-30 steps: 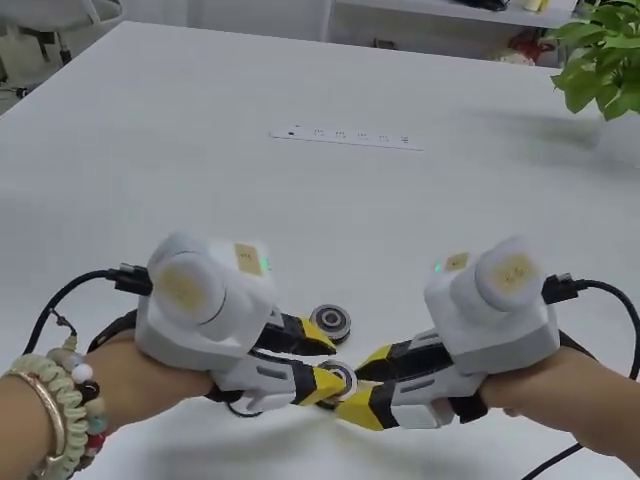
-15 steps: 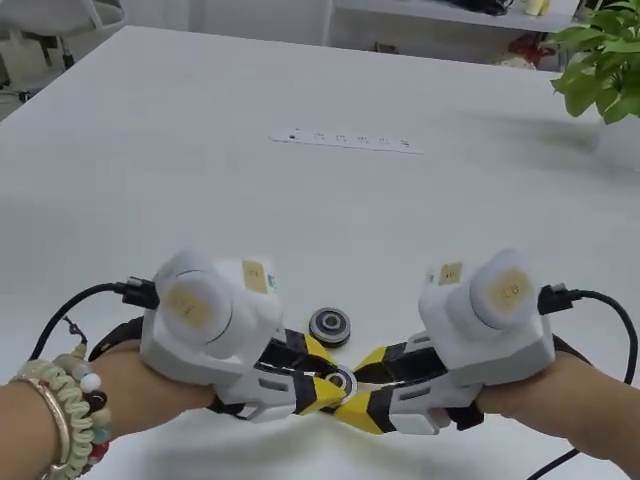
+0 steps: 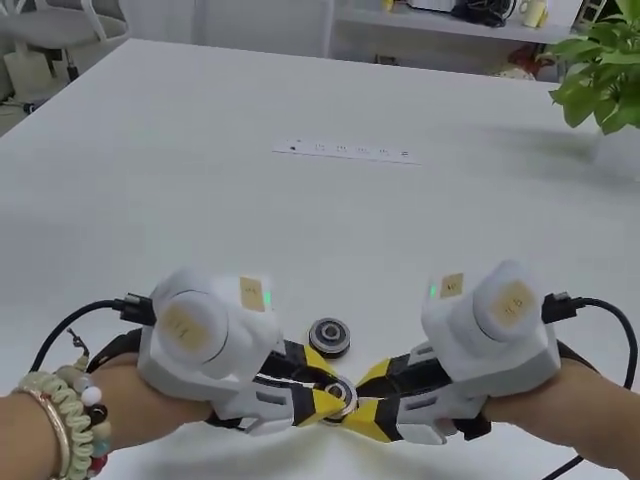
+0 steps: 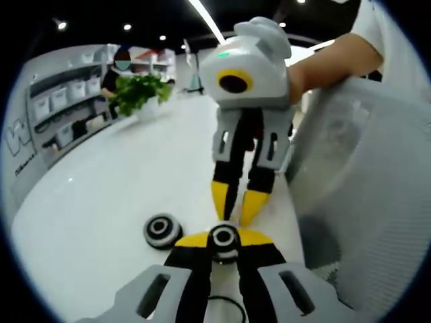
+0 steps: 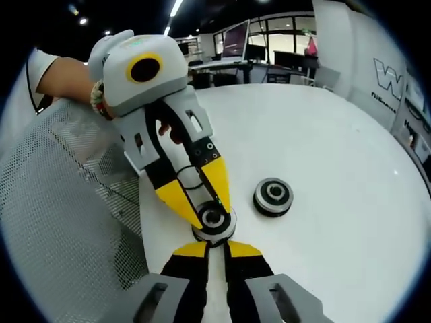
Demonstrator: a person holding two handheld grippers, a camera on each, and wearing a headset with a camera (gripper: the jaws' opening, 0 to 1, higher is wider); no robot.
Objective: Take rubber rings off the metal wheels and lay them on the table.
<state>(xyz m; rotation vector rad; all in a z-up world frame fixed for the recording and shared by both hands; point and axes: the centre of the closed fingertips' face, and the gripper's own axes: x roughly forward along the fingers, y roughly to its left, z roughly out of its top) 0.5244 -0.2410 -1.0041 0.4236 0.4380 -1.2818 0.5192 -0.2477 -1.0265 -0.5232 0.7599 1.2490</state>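
A small metal wheel (image 3: 340, 392) with a black rubber ring is held just above the table near its front edge. My left gripper (image 3: 325, 388) comes in from the left and is shut on the wheel (image 4: 223, 240) across its faces. From the right, my right gripper (image 3: 356, 400) has its yellow tips pinched together on the rubber ring at the wheel's rim (image 5: 214, 221). A second wheel (image 3: 329, 336) with its ring on lies flat on the table just behind them, also seen as the wheel (image 5: 273, 196) to the right. A thin loose black ring (image 4: 234, 303) lies under my left jaws.
The white table (image 3: 300, 230) stretches far ahead. A white power strip (image 3: 345, 151) lies across its middle. A green plant (image 3: 600, 70) stands at the back right. Black cables (image 3: 60, 325) trail from both grippers. A person's hands hold them.
Both grippers stay joined at the wheel and have sunk slightly toward the table's front edge. The left gripper has rolled a little. The second wheel has not moved.
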